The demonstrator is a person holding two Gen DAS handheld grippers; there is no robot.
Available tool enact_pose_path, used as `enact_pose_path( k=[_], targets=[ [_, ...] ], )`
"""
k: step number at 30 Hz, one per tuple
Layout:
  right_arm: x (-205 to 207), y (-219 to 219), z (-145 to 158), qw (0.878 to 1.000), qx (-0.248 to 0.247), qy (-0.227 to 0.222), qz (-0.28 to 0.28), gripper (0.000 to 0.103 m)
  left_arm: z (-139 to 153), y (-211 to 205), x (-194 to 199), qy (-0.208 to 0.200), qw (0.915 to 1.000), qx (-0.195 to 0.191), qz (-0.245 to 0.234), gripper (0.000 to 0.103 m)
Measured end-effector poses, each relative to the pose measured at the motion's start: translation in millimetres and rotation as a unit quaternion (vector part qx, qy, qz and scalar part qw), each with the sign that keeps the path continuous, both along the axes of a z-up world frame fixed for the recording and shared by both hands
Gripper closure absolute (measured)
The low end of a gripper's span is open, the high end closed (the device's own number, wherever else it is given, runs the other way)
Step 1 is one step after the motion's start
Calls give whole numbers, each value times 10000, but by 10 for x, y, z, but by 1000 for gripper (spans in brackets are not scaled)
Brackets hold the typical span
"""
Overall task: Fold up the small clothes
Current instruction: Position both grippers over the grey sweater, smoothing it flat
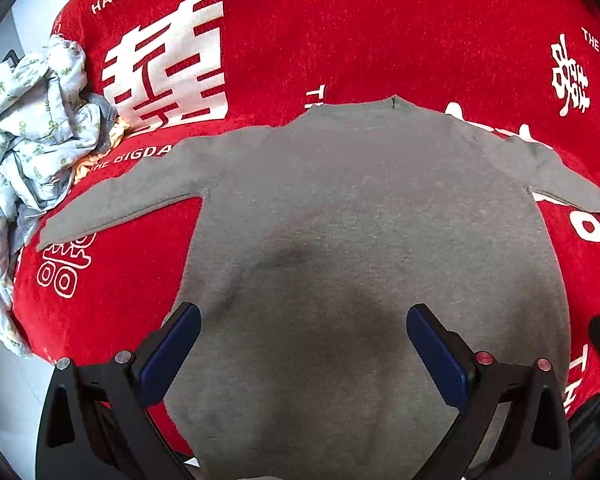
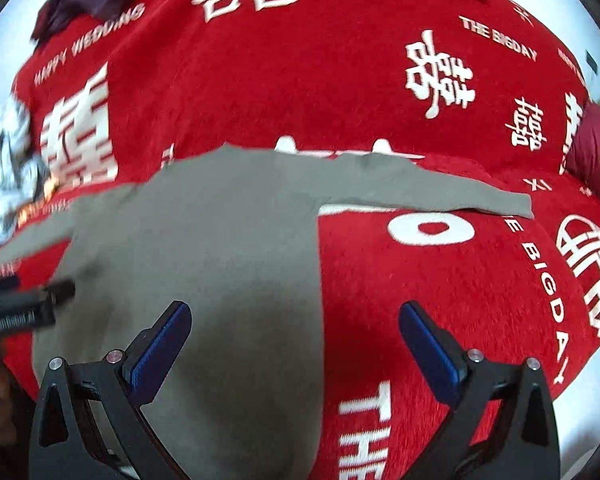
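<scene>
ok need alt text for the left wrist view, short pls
A grey long-sleeved top lies spread flat, sleeves out, on a red cloth printed with white characters. The open left gripper hovers over its lower half, holding nothing. A crumpled pale floral garment sits at the left edge.

A red plush cover (image 1: 340, 40) printed with white double-happiness characters and the phrases "HAPPY WEDDING" and "THE BIGDAY" fills the surface ahead of both claws. Pale floor (image 1: 4, 380) shows beyond its left edge. A dark red cushion (image 2: 596, 152) with gold lettering lies far right. Daylight is bright and even.
</scene>
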State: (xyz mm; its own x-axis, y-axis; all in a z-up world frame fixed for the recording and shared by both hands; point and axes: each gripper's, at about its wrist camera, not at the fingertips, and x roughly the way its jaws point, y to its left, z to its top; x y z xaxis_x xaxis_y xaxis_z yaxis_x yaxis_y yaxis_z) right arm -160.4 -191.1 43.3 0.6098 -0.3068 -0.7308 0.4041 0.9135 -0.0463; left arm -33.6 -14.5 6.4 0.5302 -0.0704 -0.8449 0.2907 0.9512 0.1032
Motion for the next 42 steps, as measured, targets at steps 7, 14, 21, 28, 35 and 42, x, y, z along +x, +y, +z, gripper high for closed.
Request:
enact_pose_path(
  k=[7, 14, 21, 28, 35, 42],
  targets=[
    [-51, 97, 22, 10000, 36, 29, 18, 0, 12, 30, -32, -42, 10000, 7, -60, 0],
    [-43, 155, -28, 9999, 39, 115, 118, 0, 5, 75, -67, 7, 9999, -91, -131, 0],
    [-58, 118, -77, 9995, 243, 134, 140, 0, 16, 82, -83, -8, 9997, -132, -181, 0],
    [-69, 127, -169, 9984, 395, 309, 269, 0, -37, 76, -90, 108, 9996, -171, -203, 0],
    [-43, 261, -210, 9966, 435, 471, 514, 0, -125, 140, -70, 280, 9994, -181, -134, 0],
    [-49, 228, -202, 9967, 413, 478, 515, 0, -154, 115, -78, 333, 9992, -122, -179, 0]
  ],
)
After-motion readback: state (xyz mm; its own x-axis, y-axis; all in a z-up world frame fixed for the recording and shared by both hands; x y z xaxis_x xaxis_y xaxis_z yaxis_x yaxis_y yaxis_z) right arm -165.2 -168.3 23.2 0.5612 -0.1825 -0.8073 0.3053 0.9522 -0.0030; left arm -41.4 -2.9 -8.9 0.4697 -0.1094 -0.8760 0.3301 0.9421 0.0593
